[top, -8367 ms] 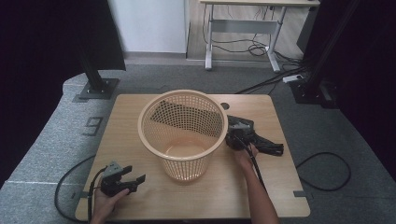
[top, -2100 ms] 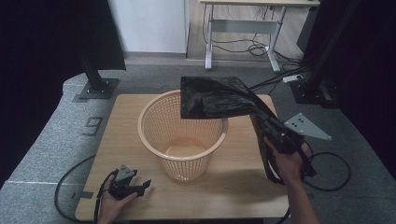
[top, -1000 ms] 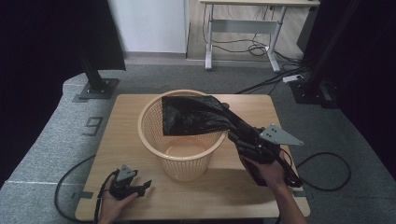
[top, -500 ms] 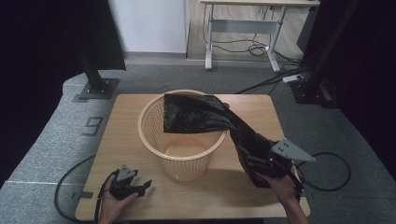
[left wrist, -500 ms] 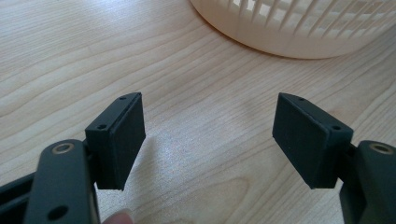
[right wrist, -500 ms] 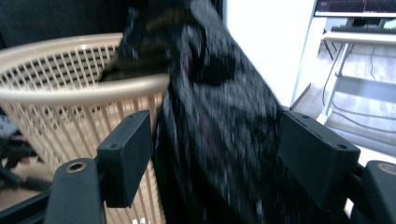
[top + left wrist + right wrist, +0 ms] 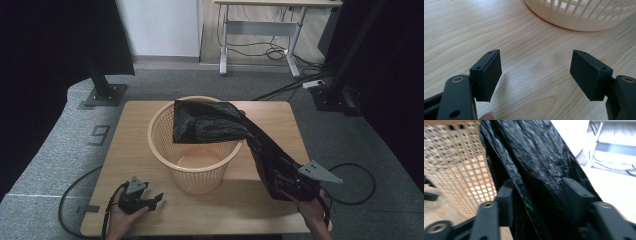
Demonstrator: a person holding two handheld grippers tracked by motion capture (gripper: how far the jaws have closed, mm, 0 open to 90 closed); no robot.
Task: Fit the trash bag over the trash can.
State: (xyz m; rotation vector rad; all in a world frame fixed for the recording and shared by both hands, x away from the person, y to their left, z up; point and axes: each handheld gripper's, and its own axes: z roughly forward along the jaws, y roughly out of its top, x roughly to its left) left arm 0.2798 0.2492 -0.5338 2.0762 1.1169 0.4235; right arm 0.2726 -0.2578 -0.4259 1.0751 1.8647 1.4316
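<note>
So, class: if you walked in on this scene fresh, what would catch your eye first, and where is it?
First, the black plastic bag, draped over the right rim of the peach mesh basket at the middle of the wooden table and stretching down to the right tool, whose jaws have just been closing with the bag between them. The left tool rests open at the table's near left edge.

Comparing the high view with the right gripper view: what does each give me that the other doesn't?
High view alone: the whole wooden table, the left gripper resting open on it, and the black bin bag draped over the basket's far rim.

Right gripper view alone: the bag running up between the right gripper jaws; the picture is too blurred to tell whether the pads press it.

Both: bag and the mesh waste basket.
</note>
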